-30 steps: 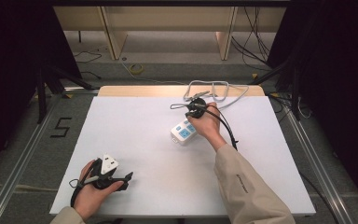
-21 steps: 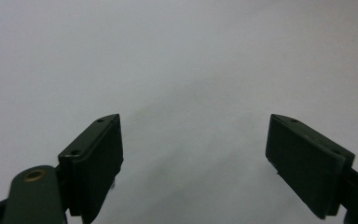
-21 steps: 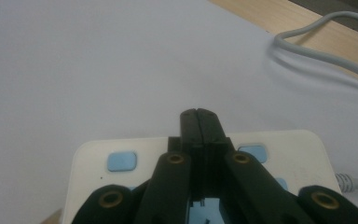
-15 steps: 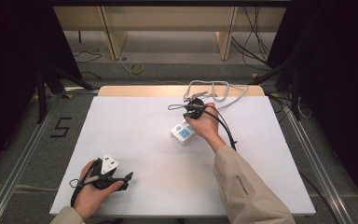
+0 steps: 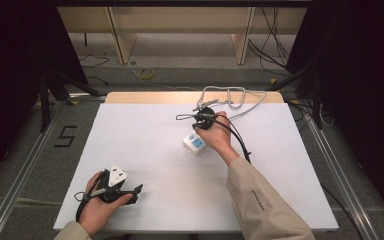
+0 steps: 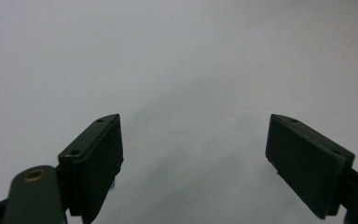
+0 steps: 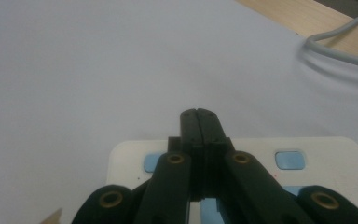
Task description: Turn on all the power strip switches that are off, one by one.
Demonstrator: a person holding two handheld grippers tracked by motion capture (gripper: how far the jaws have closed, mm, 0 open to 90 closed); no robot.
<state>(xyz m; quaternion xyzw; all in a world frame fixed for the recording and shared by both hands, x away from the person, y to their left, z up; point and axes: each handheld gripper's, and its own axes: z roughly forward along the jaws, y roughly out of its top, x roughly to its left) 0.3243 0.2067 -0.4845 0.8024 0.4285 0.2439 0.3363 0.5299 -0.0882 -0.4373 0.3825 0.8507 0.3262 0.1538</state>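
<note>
Sitting on the white table [image 5: 145, 145] right of centre, toward the far edge, is a small white power strip [image 5: 195, 145] with blue buttons; its grey cord [image 5: 232, 97] loops away over the bare wooden strip at the table's far side. In the right gripper view the same strip [image 7: 326, 154] lies directly under the tool, one blue button [image 7: 290, 158] visible beside the jaws.

Right gripper [image 7: 200, 116]: jaws clenched together with nothing between them, tips poised over the strip's top face (contact with the plastic cannot be confirmed from here). Judged step: pressing a switch or pinning the strip down with the closed tip.

Left gripper [image 6: 193, 144]: released, jaws wide apart over bare table, idle at the near left corner, well apart from the strip.

Risks, as judgement:
- Strip looks light and unanchored; an off-centre push could tip or skid it.
- Closed tip is narrow and could slide off a button onto the housing.
- Cord loop could tug the strip sideways if snagged by the gripper's own cable [image 5: 240, 140].
</note>
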